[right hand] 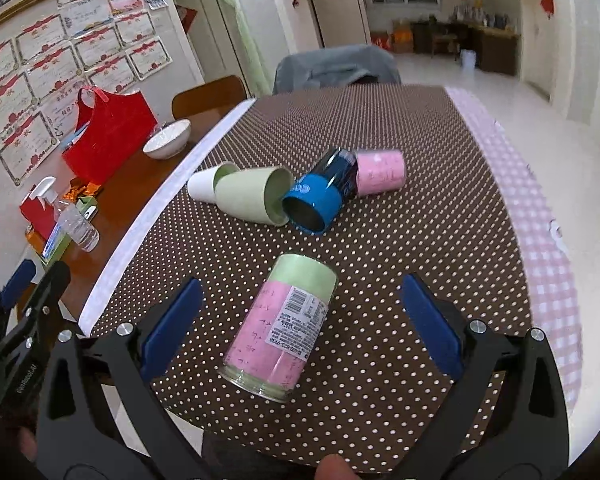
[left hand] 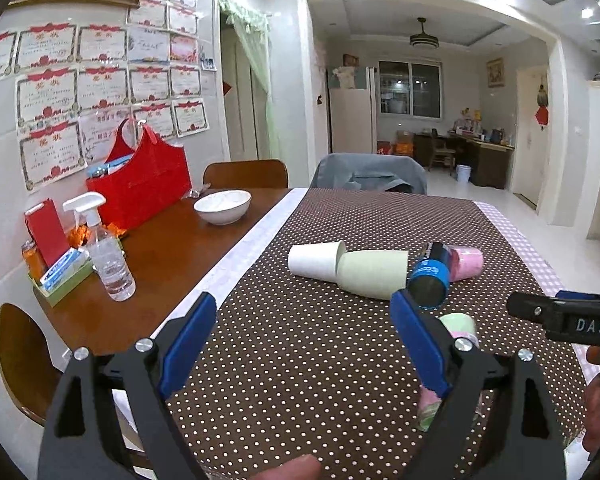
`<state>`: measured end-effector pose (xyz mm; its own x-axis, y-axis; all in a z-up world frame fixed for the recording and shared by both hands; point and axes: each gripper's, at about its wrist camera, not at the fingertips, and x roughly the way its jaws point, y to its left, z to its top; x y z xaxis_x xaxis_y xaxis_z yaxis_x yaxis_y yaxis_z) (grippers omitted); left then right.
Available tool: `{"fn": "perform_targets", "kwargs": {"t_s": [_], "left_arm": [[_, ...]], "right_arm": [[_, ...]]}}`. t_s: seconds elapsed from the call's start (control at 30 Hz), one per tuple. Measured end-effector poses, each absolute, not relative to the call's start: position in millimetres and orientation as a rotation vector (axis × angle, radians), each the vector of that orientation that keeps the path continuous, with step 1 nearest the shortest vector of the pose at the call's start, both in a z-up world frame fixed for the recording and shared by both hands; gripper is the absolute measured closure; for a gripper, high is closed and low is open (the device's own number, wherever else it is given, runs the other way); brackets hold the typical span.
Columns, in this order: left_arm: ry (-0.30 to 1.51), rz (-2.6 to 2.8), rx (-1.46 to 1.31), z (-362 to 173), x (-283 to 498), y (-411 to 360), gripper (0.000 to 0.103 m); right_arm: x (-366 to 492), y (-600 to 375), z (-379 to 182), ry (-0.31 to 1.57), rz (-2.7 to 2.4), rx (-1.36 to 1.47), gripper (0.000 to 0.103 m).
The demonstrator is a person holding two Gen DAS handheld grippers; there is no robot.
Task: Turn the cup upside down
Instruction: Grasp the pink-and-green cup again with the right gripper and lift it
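The right gripper (right hand: 300, 316) has its blue pads (right hand: 430, 322) spread wide, holding nothing. Between them, touching neither, lies the nearest cup (right hand: 278, 328), pink and pale green with a barcode label, on its side on the dotted tablecloth (right hand: 420, 220); its near end is clear-rimmed, and I cannot tell which end is the mouth.

The left gripper (left hand: 300, 340) is also spread wide and empty above bare cloth. In its view that same cup (left hand: 458, 326) is mostly hidden behind the right-hand finger.

Farther out, four more cups lie tipped in a row: a white cup (right hand: 202, 186) partly covered by a green cup (right hand: 256, 196), then a blue cup (right hand: 316, 200) touching a pink cup (right hand: 380, 172), whose mouth is hidden behind it.

On the bare wood at left sit a white bowl (left hand: 222, 207), a red bag (left hand: 140, 184) and a spray bottle (left hand: 106, 256).
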<state>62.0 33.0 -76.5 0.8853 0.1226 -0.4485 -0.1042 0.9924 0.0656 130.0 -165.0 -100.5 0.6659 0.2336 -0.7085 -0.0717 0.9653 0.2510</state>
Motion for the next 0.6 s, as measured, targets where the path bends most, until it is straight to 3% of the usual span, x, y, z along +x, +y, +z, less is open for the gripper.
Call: {"fn": "perform_targets", "kwargs": {"t_s": [0.6], "left_arm": [[0.577, 0.074, 0.028, -120, 117, 42, 0.016]], "right_arm": [[190, -150, -166, 1.136, 0.198, 0.343, 0.006]]}}
